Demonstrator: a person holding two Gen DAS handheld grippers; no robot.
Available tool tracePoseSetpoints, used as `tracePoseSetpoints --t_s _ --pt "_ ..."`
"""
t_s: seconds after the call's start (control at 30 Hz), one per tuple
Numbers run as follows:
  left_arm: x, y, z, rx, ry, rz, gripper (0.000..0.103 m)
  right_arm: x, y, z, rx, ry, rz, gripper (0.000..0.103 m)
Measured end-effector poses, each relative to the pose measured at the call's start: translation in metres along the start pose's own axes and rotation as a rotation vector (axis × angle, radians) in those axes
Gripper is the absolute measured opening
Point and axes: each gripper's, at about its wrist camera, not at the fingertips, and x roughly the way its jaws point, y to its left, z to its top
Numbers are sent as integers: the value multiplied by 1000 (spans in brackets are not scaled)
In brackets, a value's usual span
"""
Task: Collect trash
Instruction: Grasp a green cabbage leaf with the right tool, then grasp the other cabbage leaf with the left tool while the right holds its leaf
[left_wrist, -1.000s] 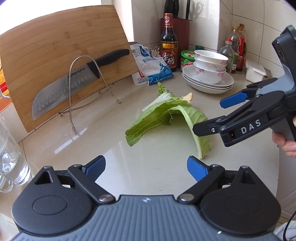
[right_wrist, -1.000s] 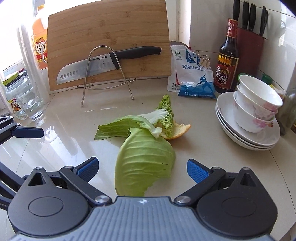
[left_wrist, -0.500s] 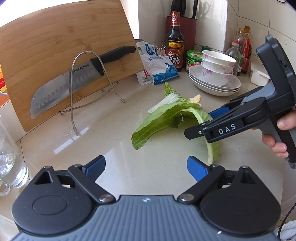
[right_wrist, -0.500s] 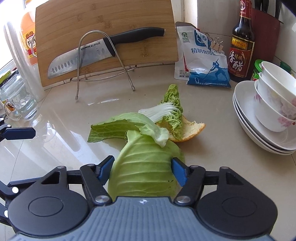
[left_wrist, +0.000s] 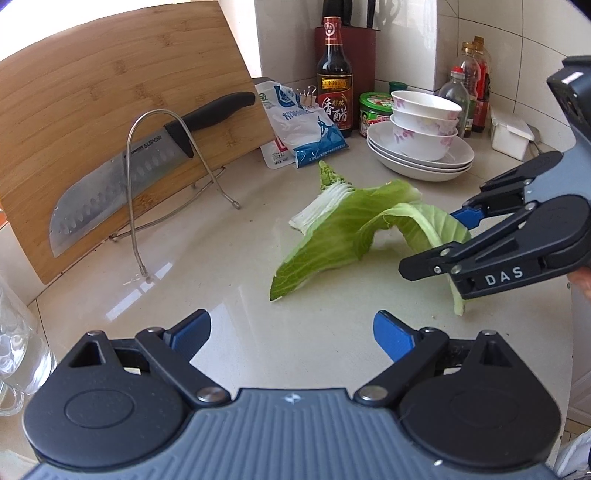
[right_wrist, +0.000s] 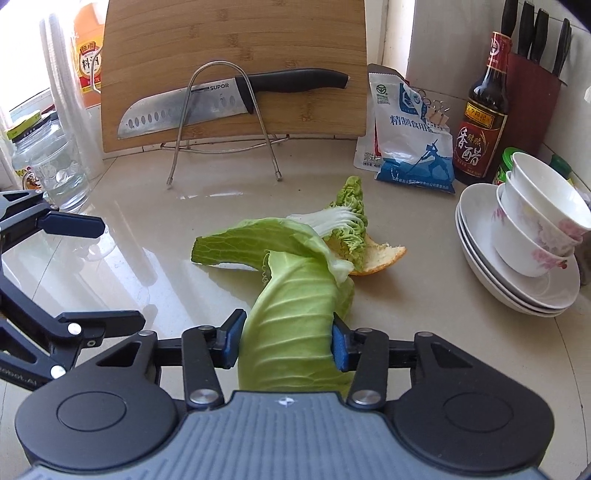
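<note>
A large pale green cabbage leaf (right_wrist: 291, 317) lies on the beige counter (right_wrist: 166, 266), bent upward at its near end. My right gripper (right_wrist: 286, 343) has its jaws closing on that end, both blue pads pressing the leaf's sides. From the left wrist view, the right gripper (left_wrist: 436, 240) clamps the leaf (left_wrist: 332, 229) from the right. A smaller crinkled leaf with a white stem (right_wrist: 347, 218) rests on an orange peel (right_wrist: 384, 254) just behind. My left gripper (left_wrist: 291, 332) hovers open over bare counter, short of the leaf, holding nothing.
A bamboo cutting board (right_wrist: 229, 44) leans at the back with a knife (right_wrist: 192, 107) on a wire rack. A salt bag (right_wrist: 413, 147), vinegar bottle (right_wrist: 484, 114) and knife block stand back right. Stacked bowls on plates (right_wrist: 532, 236) sit right; glass jars (right_wrist: 55, 170) left.
The right gripper's jaws went from wide apart to pressing the big leaf, which is now squeezed narrower and curled up. The left gripper has stayed open in place.
</note>
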Motion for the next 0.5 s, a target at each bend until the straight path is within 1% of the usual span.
tracePoseSetpoints --t_s 0.17,0.27,0.47,0.5 --pt "5 -4 5 51 -4 -10 94 -15 0 -13 -18 14 -29 52" --pt "9 -7 10 79 -6 -21 94 -23 -4 -22 2 18 -46 52" --pt "28 -16 22 114 2 -83 95 -43 -7 -38 64 5 -106 52" --pt "34 -18 24 117 12 -75 94 -47 -9 -40 81 4 -115 52"
